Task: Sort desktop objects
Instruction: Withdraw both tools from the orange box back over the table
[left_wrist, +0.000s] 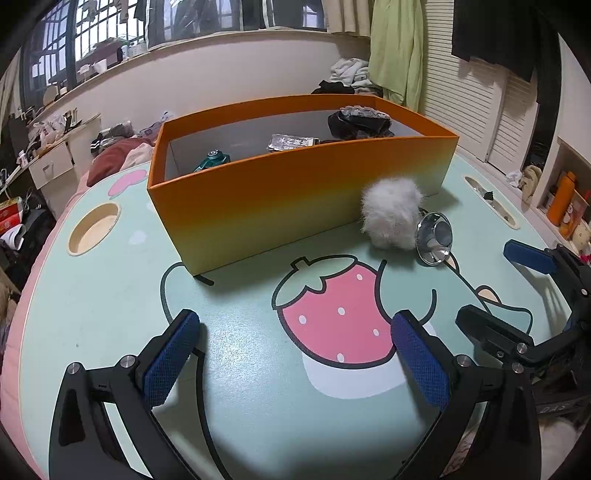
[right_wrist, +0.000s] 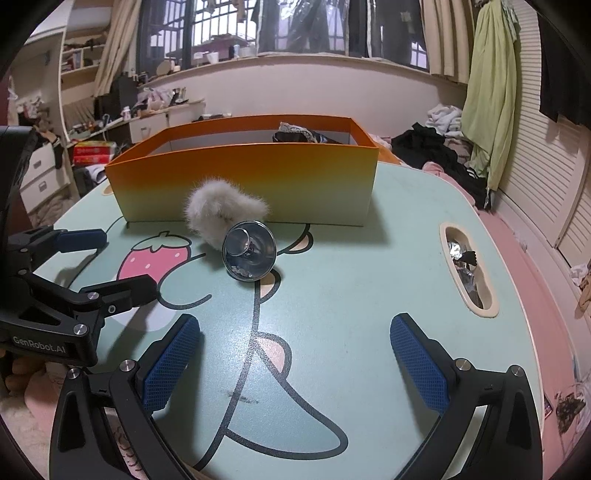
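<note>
On the mint-green table (right_wrist: 369, 295) with its strawberry cartoon, an orange box (right_wrist: 243, 181) stands toward the far edge, likely set there as the bin for sorted things. It already holds a dark bundle of cloth (left_wrist: 360, 123), a silvery packet (left_wrist: 291, 142) and a teal object (left_wrist: 214, 158) that I cannot identify with any certainty. Two items remain outside, just in front of the box wall: a fluffy white pom-pom (right_wrist: 221, 212) and, touching it, a shiny metal cup (right_wrist: 249, 253) tipped on its side with its mouth toward the right wrist camera. The left gripper (left_wrist: 295, 354) and right gripper (right_wrist: 295, 354) both hover low over the table, jaws wide and empty, the right one roughly facing the cup.
</note>
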